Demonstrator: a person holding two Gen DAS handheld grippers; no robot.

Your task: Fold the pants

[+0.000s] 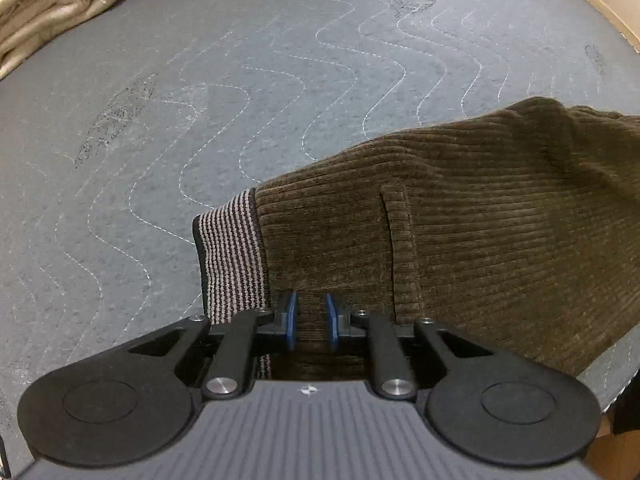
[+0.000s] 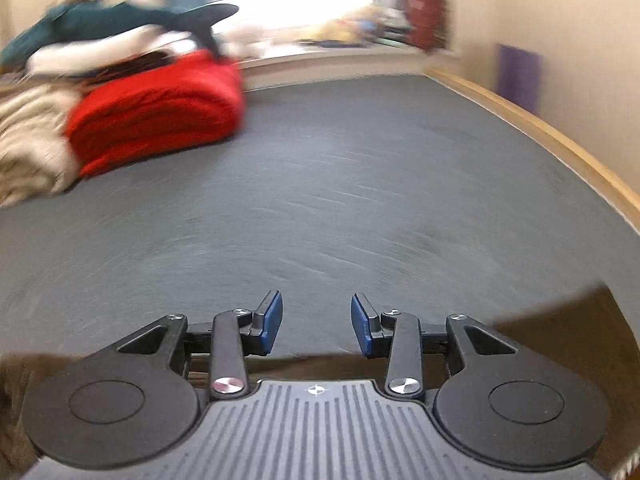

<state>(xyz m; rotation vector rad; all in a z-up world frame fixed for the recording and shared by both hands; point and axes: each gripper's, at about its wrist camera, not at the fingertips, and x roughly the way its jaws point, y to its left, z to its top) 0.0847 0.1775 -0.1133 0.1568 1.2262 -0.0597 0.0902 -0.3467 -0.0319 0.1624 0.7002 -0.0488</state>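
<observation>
Brown corduroy pants (image 1: 460, 220) with a striped grey waistband (image 1: 234, 252) lie on a grey quilted mat (image 1: 200, 100), running from the middle to the right of the left wrist view. My left gripper (image 1: 311, 320) points steeply down at the cloth just right of the waistband. Its blue pads stand close together, shut on a ridge of the corduroy. My right gripper (image 2: 317, 326) hovers above the bare mat (image 2: 360, 160), open with nothing between its fingers. In that blurred view, brown pants cloth (image 2: 560, 320) shows only at the lower right and lower left edges.
A folded red blanket (image 2: 160, 116) and a cream quilt (image 2: 28, 148) lie at the mat's far left, with a teal plush shark (image 2: 120, 20) on top. The cream quilt (image 1: 48, 4) also fills the left view's top corner. A wooden rim (image 2: 540, 132) borders the mat's right side.
</observation>
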